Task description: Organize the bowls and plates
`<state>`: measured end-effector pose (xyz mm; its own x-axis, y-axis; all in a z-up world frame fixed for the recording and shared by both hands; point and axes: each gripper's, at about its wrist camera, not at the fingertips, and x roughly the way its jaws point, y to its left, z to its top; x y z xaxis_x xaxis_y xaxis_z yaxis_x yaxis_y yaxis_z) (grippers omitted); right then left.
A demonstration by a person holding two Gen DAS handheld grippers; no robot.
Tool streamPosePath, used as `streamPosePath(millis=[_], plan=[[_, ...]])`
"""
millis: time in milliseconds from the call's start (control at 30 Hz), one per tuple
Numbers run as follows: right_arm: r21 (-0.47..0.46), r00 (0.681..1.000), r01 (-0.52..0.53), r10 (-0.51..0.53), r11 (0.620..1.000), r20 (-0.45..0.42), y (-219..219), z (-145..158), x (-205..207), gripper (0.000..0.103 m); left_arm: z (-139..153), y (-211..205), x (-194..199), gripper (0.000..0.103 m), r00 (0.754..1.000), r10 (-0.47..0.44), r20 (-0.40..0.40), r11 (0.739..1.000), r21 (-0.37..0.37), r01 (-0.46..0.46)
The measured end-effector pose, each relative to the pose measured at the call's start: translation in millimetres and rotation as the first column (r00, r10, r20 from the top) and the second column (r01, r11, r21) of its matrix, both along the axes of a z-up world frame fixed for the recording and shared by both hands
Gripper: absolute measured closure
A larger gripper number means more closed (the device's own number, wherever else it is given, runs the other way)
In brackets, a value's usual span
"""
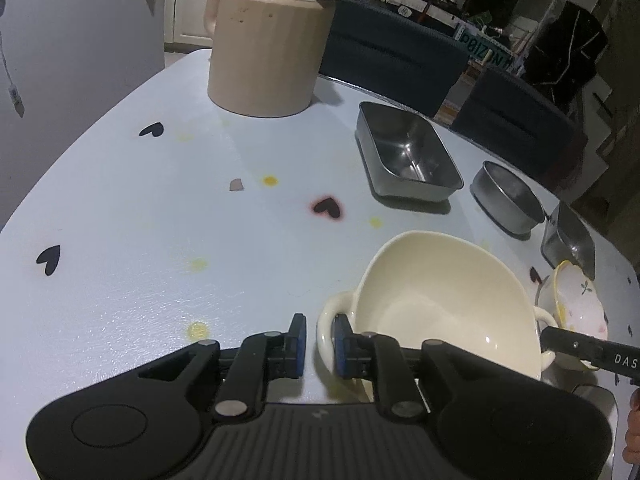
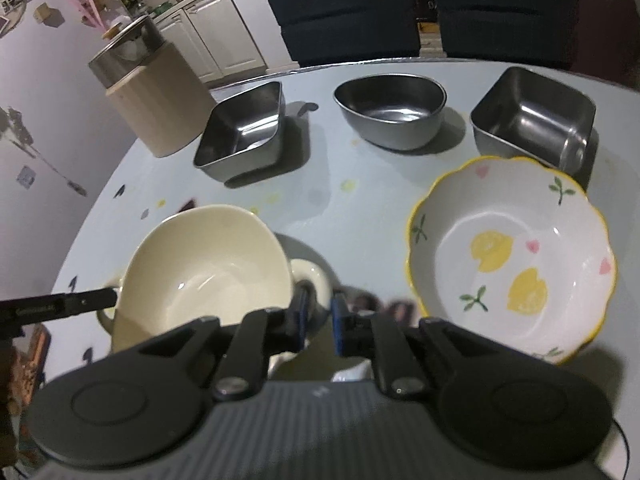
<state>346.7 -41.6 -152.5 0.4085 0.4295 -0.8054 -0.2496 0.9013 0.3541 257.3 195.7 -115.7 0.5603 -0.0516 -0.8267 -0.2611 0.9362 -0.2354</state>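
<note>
Cream glazed ceramic two-handled bowl (image 1: 444, 304) near the table's (image 1: 160, 220) front edge: heavy, slick, chippable; left gripper (image 1: 319, 340) narrowly straddles its loop handle (image 1: 326, 332) without clamping, right gripper (image 2: 320, 320) likewise on the other handle — lift level.

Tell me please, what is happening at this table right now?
A person works with two hand-held grippers on a cream two-handled bowl. The left hand-held gripper has one of the bowl's loop handles between its fingers, and the right hand-held gripper is at the opposite handle. The bowl looks tilted. A flowered bowl sits beside it, and three steel containers stand in a row behind on the table.
</note>
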Motion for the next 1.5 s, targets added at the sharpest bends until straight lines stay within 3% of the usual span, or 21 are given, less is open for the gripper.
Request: streamPosePath(millis=[167,300,367,500,533,733,800,933,1233,1500], plan=[[-0.009,1.000,-0.018,0.018,1.000,0.025,-1,4,-4,0.086,1,4,-4,0.052,1.000,0.009,0.027,1.000,-0.003,-0.009],[0.002,0.999,-0.022,0.022,1.000,0.045,-3,8,-4,0.084,6,9,-7,0.036,0.998,0.027,0.062,0.999,-0.035,-0.025],[0.013,0.998,-0.018,0.018,1.000,0.057,-6,11,-5,0.078,8,9,-8,0.016,0.996,0.025,0.090,0.998,-0.061,-0.019],[0.017,0.999,-0.017,0.016,1.000,0.050,-4,11,-2,0.051,7,1,-5,0.012,0.995,-0.012,0.099,0.998,-0.062,0.018],[0.011,0.999,-0.024,0.023,1.000,0.046,-2,10,-2,0.049,5,-2,-4,0.011,0.995,-0.024,0.095,0.998,-0.058,0.030],[-0.015,0.997,-0.067,0.068,0.998,0.024,14,4,0,0.046,-2,-12,5,0.015,0.996,-0.072,0.046,0.997,-0.028,0.073],[-0.033,0.997,-0.071,0.072,0.997,0.028,17,4,0,0.049,-4,-9,6,0.024,0.997,-0.069,0.034,0.997,-0.043,0.070],[-0.065,0.997,-0.067,0.069,0.996,0.028,21,1,3,0.069,-10,-5,9,0.044,0.998,-0.063,0.001,0.996,-0.057,0.063],[-0.060,0.996,-0.082,0.084,0.995,0.026,18,-3,5,0.071,-18,-4,16,0.073,0.997,-0.075,-0.036,0.996,-0.060,0.073],[-0.049,0.996,-0.081,0.082,0.996,0.020,16,-5,5,0.070,-20,-2,19,0.077,0.995,-0.091,-0.040,0.994,-0.062,0.088]])
